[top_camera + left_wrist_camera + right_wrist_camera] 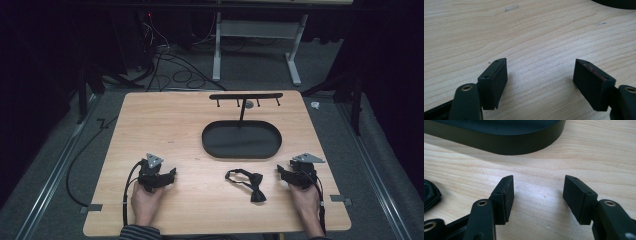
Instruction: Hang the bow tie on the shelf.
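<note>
1. High view: a black oval tray (242, 141) sits toward the far side of the wooden bench (165, 125), nothing visible inside it; a post rises from its far edge carrying a bar of hooks (245, 96).
2. A black bow tie (247, 182) lies on the bench in front of the tray, between the hands.
3. Left gripper (540, 75): released, jaws apart over bare wood.
4. Right gripper (538, 192): released, jaws apart, just right of the bow tie.
</note>
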`<state>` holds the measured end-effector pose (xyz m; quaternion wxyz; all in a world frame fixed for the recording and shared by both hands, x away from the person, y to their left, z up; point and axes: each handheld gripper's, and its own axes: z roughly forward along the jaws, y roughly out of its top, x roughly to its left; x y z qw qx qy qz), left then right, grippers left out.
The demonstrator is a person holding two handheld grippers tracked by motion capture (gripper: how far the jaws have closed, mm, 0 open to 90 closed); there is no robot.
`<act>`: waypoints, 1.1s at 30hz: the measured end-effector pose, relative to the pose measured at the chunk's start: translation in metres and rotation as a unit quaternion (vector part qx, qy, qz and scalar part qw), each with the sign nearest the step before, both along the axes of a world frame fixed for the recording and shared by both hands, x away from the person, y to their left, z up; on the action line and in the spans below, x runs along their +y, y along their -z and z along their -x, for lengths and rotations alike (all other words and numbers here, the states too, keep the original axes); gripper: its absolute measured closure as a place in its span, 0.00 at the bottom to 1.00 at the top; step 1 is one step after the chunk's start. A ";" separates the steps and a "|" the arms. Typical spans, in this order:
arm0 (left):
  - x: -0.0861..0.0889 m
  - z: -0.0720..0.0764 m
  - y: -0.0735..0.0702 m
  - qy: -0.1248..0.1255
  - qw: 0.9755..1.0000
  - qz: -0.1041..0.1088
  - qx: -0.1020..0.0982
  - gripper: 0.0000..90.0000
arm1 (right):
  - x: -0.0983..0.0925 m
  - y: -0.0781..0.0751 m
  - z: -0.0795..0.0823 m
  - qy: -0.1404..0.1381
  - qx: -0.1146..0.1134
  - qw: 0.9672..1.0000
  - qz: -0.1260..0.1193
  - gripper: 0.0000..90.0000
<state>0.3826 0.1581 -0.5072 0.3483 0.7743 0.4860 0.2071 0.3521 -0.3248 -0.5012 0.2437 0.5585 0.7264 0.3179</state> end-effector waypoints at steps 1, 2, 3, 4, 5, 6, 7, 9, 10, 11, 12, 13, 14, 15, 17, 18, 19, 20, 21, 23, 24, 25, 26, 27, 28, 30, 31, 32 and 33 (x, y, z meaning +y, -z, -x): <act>0.000 0.000 0.000 0.000 1.000 0.000 0.000 0.31 | -0.001 0.000 0.001 0.000 0.002 1.000 -0.006 0.49; 0.000 0.000 0.000 0.000 1.000 0.000 0.000 0.31 | -0.002 0.000 0.002 -0.001 0.002 1.000 -0.008 0.50; 0.000 0.000 0.000 0.000 1.000 0.000 0.000 0.31 | -0.003 -0.001 0.003 -0.002 0.005 1.000 -0.013 0.51; 0.000 0.000 0.000 0.001 1.000 0.000 0.000 0.31 | -0.004 -0.002 0.004 -0.003 0.006 1.000 -0.016 0.51; 0.000 0.000 0.000 0.000 1.000 0.000 0.000 0.31 | -0.004 -0.003 0.005 -0.006 0.006 1.000 -0.018 0.52; 0.000 0.000 0.000 0.000 1.000 0.000 0.000 0.31 | -0.004 -0.004 0.006 -0.006 0.006 1.000 -0.023 0.52; 0.000 0.000 0.000 0.000 1.000 0.000 0.000 0.31 | -0.005 -0.005 0.007 -0.010 0.005 1.000 -0.028 0.53; 0.000 0.000 0.000 0.001 1.000 0.000 0.000 0.31 | -0.005 -0.006 0.010 -0.014 0.003 0.999 -0.033 0.54; 0.000 0.000 0.000 0.000 1.000 0.000 0.000 0.31 | -0.004 -0.007 0.011 -0.016 0.002 0.999 -0.036 0.54; 0.000 0.000 0.000 0.000 1.000 0.000 0.000 0.31 | -0.003 -0.008 0.012 -0.019 0.000 0.999 -0.039 0.55; 0.000 0.000 0.000 0.000 1.000 0.000 -0.001 0.31 | -0.003 -0.009 0.013 -0.020 0.000 0.999 -0.041 0.55; 0.000 0.000 0.000 0.000 1.000 0.000 0.000 0.31 | -0.002 -0.010 0.014 -0.022 0.000 0.999 -0.045 0.56; 0.000 0.000 0.000 0.000 1.000 0.000 0.000 0.31 | -0.001 -0.011 0.015 -0.025 -0.001 0.999 -0.048 0.56; 0.000 0.000 0.000 0.000 1.000 0.000 -0.001 0.31 | 0.001 -0.012 0.016 -0.028 -0.002 0.998 -0.048 0.56; 0.000 0.000 0.000 0.001 1.000 -0.001 0.000 0.31 | 0.003 -0.014 0.017 -0.036 -0.005 0.998 -0.052 0.57; 0.000 0.000 0.000 0.001 1.000 -0.001 0.000 0.31 | 0.005 -0.015 0.017 -0.039 -0.004 0.998 -0.054 0.58; 0.000 0.000 0.000 0.001 1.000 -0.001 0.000 0.31 | 0.006 -0.015 0.017 -0.041 -0.005 0.998 -0.055 0.58; 0.000 0.000 0.000 0.001 1.000 -0.001 0.000 0.31 | 0.007 -0.016 0.017 -0.044 -0.006 0.997 -0.055 0.58; 0.000 0.000 0.000 0.001 1.000 -0.001 0.000 0.31 | 0.008 -0.017 0.017 -0.049 -0.010 0.997 -0.055 0.59; 0.000 0.000 0.000 0.001 1.000 -0.001 0.000 0.31 | 0.011 -0.019 0.017 -0.052 -0.010 0.997 -0.062 0.59; 0.000 0.000 0.000 0.001 1.000 -0.001 0.000 0.31 | 0.013 -0.020 0.018 -0.055 -0.010 0.996 -0.062 0.59; 0.000 0.000 0.000 0.001 1.000 -0.001 0.000 0.31 | 0.014 -0.021 0.018 -0.058 -0.010 0.996 -0.063 0.60; 0.000 0.000 0.000 0.001 1.000 -0.001 0.000 0.31 | 0.016 -0.022 0.018 -0.061 -0.011 0.996 -0.065 0.60; 0.000 0.000 0.000 0.000 1.000 -0.001 -0.001 0.31 | 0.017 -0.022 0.017 -0.064 -0.011 0.996 -0.066 0.60; 0.000 0.000 0.000 0.001 1.000 -0.001 0.000 0.31 | 0.018 -0.021 0.017 -0.067 -0.009 0.995 -0.068 0.61; 0.000 0.000 0.000 0.001 1.000 -0.001 0.000 0.31 | 0.021 -0.021 0.017 -0.071 -0.008 0.995 -0.068 0.61; 0.000 0.000 0.000 0.001 1.000 -0.001 0.000 0.31 | 0.024 -0.020 0.016 -0.079 -0.006 0.995 -0.065 0.61; 0.000 0.000 0.000 0.001 1.000 -0.001 0.000 0.31 | 0.024 -0.020 0.016 -0.079 -0.006 0.995 -0.065 0.61; 0.000 0.000 0.000 0.001 1.000 -0.001 0.000 0.31 | 0.028 -0.020 0.016 -0.086 -0.006 0.994 -0.069 0.62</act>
